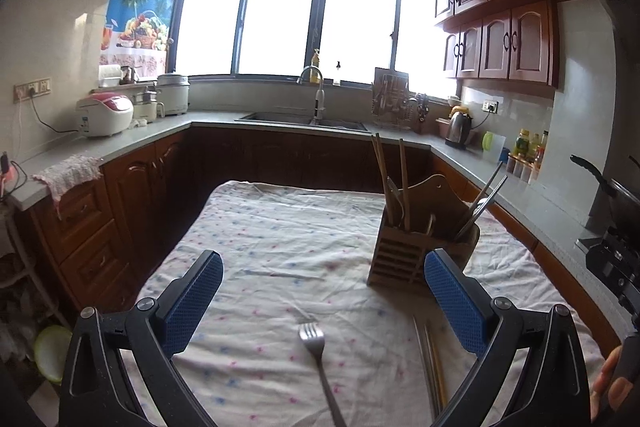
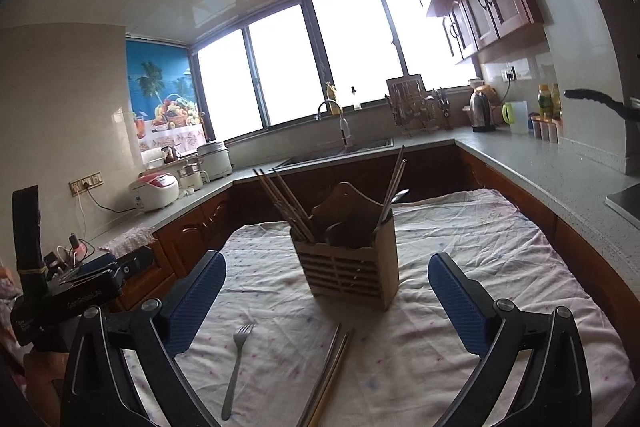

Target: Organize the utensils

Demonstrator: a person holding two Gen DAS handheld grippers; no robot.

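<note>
Left gripper [image 1: 323, 301] spread wide, empty; right gripper [image 2: 327, 301] likewise spread, holding nothing.

Nearest, low centre of both views: one fork [image 1: 318, 355] on the tablecloth [image 1: 280, 227], tines pointing away, plus loose chopsticks [image 2: 330, 367] just right of it. They look like two, maybe three; can't separate them.

Mid-frame: one wooden holder [image 2: 350, 263], upright. Already in it: wooden chopsticks [image 2: 286, 201] at left, roughly four; metal ones [image 2: 394, 179] at right, about a pair; count uncertain.

Judgement: partly done. Fork and loose chopsticks remain to be slotted.
</note>
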